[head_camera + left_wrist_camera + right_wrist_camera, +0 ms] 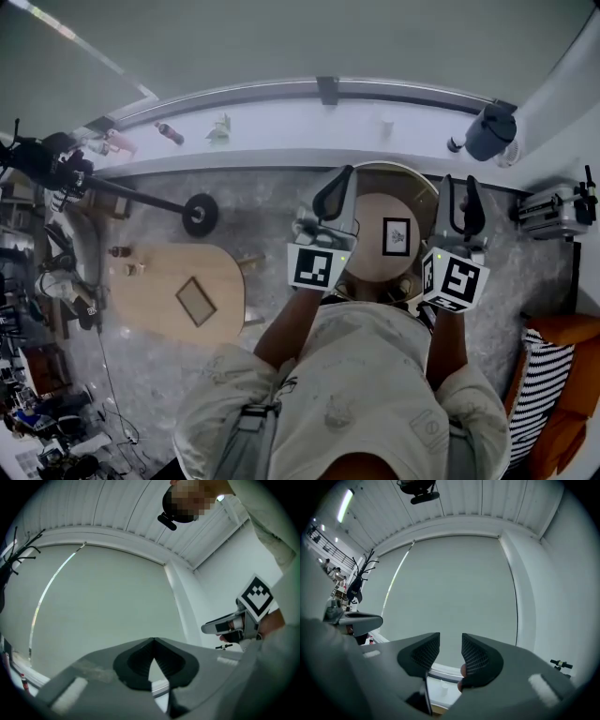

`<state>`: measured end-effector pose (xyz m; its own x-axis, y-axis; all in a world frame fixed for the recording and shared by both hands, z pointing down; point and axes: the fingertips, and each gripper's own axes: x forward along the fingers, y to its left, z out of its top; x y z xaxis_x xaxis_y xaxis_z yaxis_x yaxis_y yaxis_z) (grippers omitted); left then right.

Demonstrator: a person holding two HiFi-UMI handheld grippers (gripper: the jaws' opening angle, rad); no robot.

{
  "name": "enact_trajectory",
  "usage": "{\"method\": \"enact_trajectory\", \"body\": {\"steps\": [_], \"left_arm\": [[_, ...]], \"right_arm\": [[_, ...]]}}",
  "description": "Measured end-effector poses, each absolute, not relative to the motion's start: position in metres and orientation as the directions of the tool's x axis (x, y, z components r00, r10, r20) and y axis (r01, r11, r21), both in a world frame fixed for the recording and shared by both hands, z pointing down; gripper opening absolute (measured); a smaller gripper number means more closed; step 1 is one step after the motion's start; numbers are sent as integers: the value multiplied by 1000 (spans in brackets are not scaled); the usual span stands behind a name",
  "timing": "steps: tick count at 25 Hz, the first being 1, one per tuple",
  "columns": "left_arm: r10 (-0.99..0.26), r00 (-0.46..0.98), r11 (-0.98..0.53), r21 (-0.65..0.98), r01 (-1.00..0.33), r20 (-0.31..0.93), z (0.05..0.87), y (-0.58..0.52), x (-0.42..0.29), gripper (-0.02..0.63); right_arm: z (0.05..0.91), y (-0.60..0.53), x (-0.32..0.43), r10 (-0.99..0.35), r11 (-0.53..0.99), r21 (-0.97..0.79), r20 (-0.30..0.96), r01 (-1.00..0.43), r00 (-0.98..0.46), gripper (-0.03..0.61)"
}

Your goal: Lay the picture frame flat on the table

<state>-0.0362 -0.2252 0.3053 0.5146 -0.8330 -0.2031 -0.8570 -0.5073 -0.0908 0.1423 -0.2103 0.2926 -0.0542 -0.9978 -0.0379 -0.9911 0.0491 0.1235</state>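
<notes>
A small black picture frame (397, 236) with a white mat sits on a round wooden table (370, 262) right in front of me; its face shows from above, and I cannot tell whether it lies flat or leans. Both grippers are held up above the table and touch nothing. My left gripper (335, 192) (153, 640) hangs over the table's left rim, its jaws shut tip to tip with nothing between them. Over the right rim, my right gripper (462, 202) (451, 641) is open by a narrow gap, also with nothing in it. The gripper views show only wall, blind and ceiling.
An oval wooden table (150, 309) stands at the left with a second flat frame (196, 301) and small bottles (120, 251). A stand with a round black base (200, 215) is beside it. A white window ledge (281, 127) runs behind; an orange sofa with a striped cushion (542, 394) sits at the right.
</notes>
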Motion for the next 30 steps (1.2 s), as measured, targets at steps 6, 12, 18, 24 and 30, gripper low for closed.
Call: {"method": "enact_trajectory", "body": {"steps": [6, 12, 18, 24, 30], "left_arm": [[-846, 492, -484, -91, -870, -206, 289, -225, -40, 3], [-850, 478, -465, -110, -879, -223, 275, -222, -41, 2], [-844, 479, -472, -91, -877, -240, 267, -220, -38, 2], [-842, 484, -476, -93, -875, -239, 266, -223, -31, 3], [-835, 493, -482, -110, -869, -243, 266, -223, -21, 2]], "right_arm": [[263, -201, 131, -983, 73, 168, -154, -983, -99, 150], [257, -198, 127, -977, 83, 187, -180, -979, -117, 149], [254, -198, 129, -975, 86, 181, -187, -980, -120, 130], [256, -201, 136, -975, 62, 181, -199, -982, -98, 48], [262, -203, 142, -978, 58, 182, -189, -982, -93, 2]]}}
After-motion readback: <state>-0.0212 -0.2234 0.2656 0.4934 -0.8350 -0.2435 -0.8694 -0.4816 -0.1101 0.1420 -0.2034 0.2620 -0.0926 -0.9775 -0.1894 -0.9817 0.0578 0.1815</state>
